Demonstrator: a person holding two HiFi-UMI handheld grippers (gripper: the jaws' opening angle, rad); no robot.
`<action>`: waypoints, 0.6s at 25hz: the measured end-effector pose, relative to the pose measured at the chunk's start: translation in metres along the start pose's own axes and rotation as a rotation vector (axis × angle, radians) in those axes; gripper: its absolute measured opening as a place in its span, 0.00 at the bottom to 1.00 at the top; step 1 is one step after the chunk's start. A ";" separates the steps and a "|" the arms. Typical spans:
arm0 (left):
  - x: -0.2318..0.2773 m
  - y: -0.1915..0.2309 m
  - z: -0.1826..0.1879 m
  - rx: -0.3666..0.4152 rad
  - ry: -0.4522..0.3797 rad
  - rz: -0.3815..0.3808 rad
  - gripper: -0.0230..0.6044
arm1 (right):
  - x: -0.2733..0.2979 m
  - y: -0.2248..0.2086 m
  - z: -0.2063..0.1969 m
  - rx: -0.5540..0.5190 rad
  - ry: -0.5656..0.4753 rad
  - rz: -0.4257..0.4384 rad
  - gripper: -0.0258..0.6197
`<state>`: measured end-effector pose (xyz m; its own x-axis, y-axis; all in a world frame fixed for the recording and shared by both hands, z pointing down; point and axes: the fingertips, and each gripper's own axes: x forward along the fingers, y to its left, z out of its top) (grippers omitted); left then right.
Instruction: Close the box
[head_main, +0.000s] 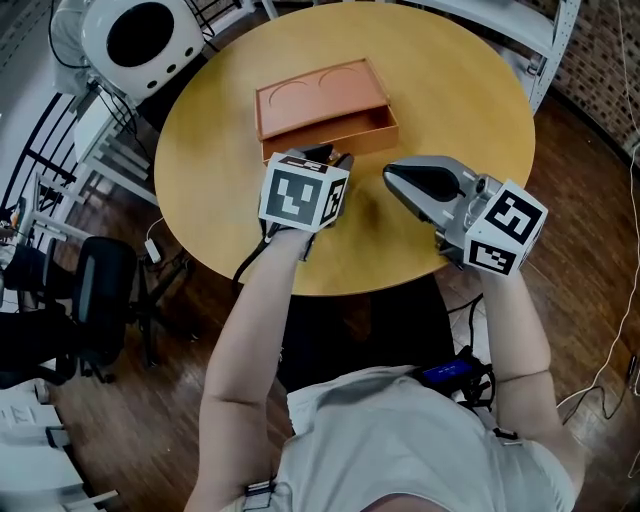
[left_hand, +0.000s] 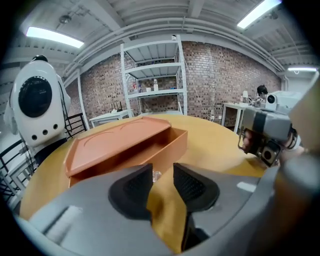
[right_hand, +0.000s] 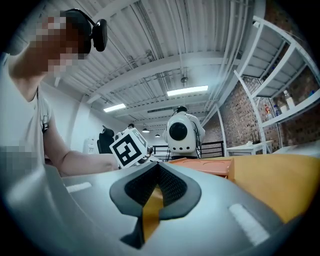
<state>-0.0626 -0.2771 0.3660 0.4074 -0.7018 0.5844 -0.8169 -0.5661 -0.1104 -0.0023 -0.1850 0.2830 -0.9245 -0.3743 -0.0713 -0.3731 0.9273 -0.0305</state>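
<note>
An orange box (head_main: 322, 108) lies on the round yellow table (head_main: 440, 90). Its lid (head_main: 310, 92) sits shifted toward the back, so a strip of the inside shows along the front. My left gripper (head_main: 325, 157) hovers just before the box's front wall, jaws open with nothing between them; in the left gripper view the box (left_hand: 125, 145) is right ahead of the left gripper (left_hand: 162, 172). Right of it, my right gripper (head_main: 393, 176) points left, away from the box, jaws shut and empty. In the right gripper view the right gripper (right_hand: 157, 169) aims past the box (right_hand: 210, 163).
A white round-faced machine (head_main: 140, 35) stands beyond the table's far left edge. A black chair (head_main: 100, 285) is on the floor at left. A metal shelf rack (left_hand: 152, 80) stands behind the table. Cables trail over the wooden floor at right (head_main: 610, 360).
</note>
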 end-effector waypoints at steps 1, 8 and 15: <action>0.004 0.005 0.001 0.003 0.000 0.012 0.24 | 0.001 0.000 0.000 -0.001 0.000 0.001 0.04; 0.024 0.032 0.006 0.070 -0.021 0.101 0.24 | 0.008 0.006 -0.006 0.002 0.013 0.024 0.04; 0.027 0.048 0.008 0.017 -0.052 0.097 0.23 | 0.009 0.008 -0.011 0.008 0.018 0.034 0.04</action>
<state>-0.0870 -0.3265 0.3697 0.3477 -0.7751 0.5275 -0.8468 -0.5011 -0.1782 -0.0147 -0.1810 0.2928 -0.9379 -0.3426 -0.0549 -0.3410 0.9394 -0.0361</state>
